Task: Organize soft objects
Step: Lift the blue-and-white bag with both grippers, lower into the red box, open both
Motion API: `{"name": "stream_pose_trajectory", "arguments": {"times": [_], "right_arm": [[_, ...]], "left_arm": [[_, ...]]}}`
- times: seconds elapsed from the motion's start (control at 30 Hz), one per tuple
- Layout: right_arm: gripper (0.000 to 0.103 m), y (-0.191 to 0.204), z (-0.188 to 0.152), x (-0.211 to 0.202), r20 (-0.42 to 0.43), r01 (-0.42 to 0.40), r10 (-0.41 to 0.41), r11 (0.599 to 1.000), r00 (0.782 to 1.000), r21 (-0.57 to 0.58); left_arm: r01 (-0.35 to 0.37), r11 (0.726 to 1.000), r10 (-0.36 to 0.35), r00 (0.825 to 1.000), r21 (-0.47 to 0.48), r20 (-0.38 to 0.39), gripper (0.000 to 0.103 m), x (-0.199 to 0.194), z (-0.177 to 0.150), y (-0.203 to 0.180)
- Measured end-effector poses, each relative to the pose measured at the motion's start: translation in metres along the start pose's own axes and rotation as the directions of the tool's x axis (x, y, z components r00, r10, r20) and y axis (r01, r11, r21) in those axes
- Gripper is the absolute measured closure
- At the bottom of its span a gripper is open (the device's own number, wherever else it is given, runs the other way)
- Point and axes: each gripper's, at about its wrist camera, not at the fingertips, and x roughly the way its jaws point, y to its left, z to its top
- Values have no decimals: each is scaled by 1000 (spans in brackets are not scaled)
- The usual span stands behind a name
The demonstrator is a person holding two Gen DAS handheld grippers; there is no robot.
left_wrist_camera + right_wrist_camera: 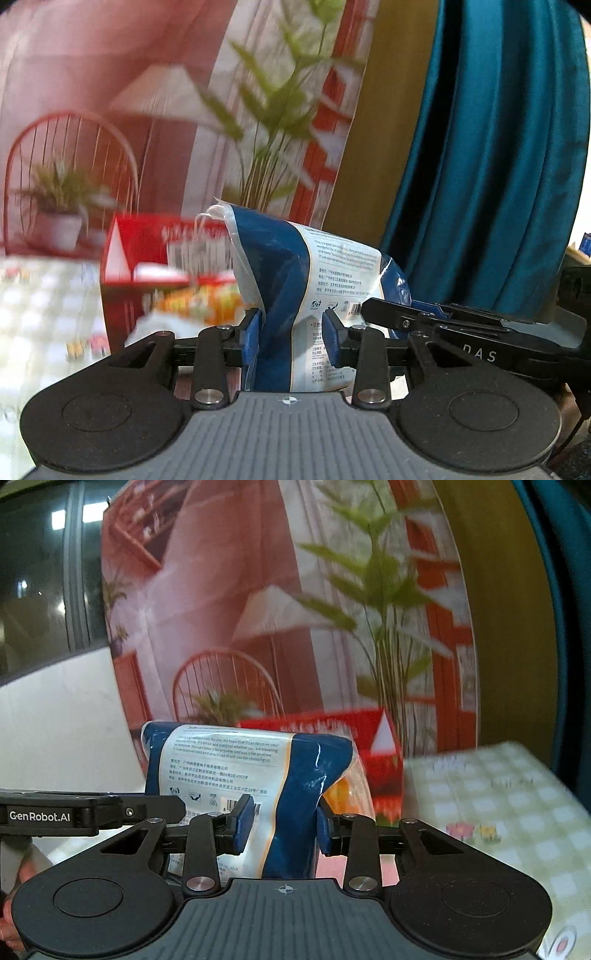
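A soft blue and white plastic pack [321, 273] with printed text and a barcode is held up off the table by both grippers. In the left wrist view my left gripper [293, 332] is shut on its lower part, the blue pads denting the wrap. The right gripper [388, 314] reaches in from the right onto the same pack. In the right wrist view the pack [229, 760] lies sideways, and my right gripper [284, 823] is shut on its blue end. The left gripper [162, 808] comes in from the left beside it.
A red carton [147, 251] and an orange packet [199, 302] sit just behind the pack. A table with a pale green checked cloth [498, 794] lies below. A printed backdrop [110, 110] and a teal curtain [498, 147] close off the back. A hand [11, 923] shows at the lower left.
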Motion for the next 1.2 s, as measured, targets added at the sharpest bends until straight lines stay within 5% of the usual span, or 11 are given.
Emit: {"name": "stream_pose_trajectory", "arguments": {"times": [0.2,0.5,0.7,1.2], "right_arm": [[71,1,52,13,82,-27,30,999,996,-42],[70,-7,117,109,38,-56,59,996,998,-74],[70,-18,114,173,-103,-32,28,999,994,-34],[70,-47,73,268,-363,50,-24,997,932,63]], "left_arm": [[-8,1000,6,998,20,65,65,5,50,6],[-36,996,35,999,-87,-19,65,74,108,58],[-83,988,66,988,-126,-138,65,124,109,86],[-152,983,115,945,-100,-307,62,191,76,123]]}}
